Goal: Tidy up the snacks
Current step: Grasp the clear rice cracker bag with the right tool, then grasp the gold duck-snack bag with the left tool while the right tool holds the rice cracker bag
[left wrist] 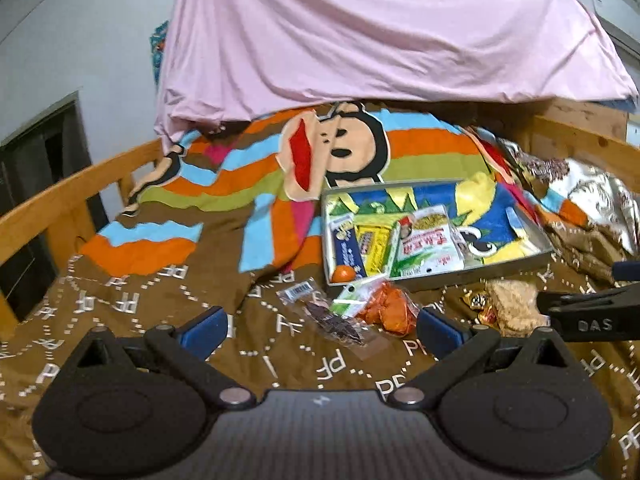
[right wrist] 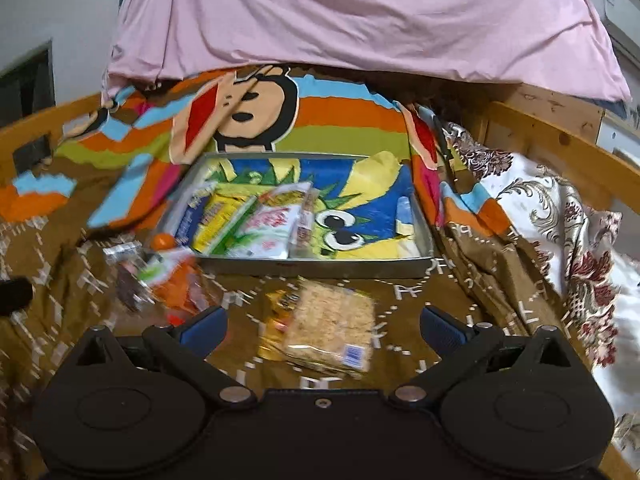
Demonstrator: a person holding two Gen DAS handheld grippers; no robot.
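A metal tray (left wrist: 440,276) (right wrist: 320,268) with a cartoon-printed bottom lies on the brown bedspread and holds several snack packets, among them a white noodle pack (left wrist: 428,240) (right wrist: 272,228) and an orange fruit (left wrist: 344,273) (right wrist: 162,241). In front of the tray lie a clear bag of dark pieces (left wrist: 328,320), an orange-filled bag (left wrist: 384,308) (right wrist: 180,288) and a wrapped cracker block (left wrist: 514,308) (right wrist: 332,324). My left gripper (left wrist: 322,330) is open just before the two bags. My right gripper (right wrist: 322,330) is open around the cracker block's near end, and its arm (left wrist: 588,314) shows at the right of the left wrist view.
A wooden bed rail (left wrist: 60,200) (right wrist: 560,136) borders both sides. A pink sheet (left wrist: 380,32) hangs over the far end. A striped cartoon blanket (left wrist: 280,168) lies behind the tray, and a floral cloth (right wrist: 560,220) is bunched on the right.
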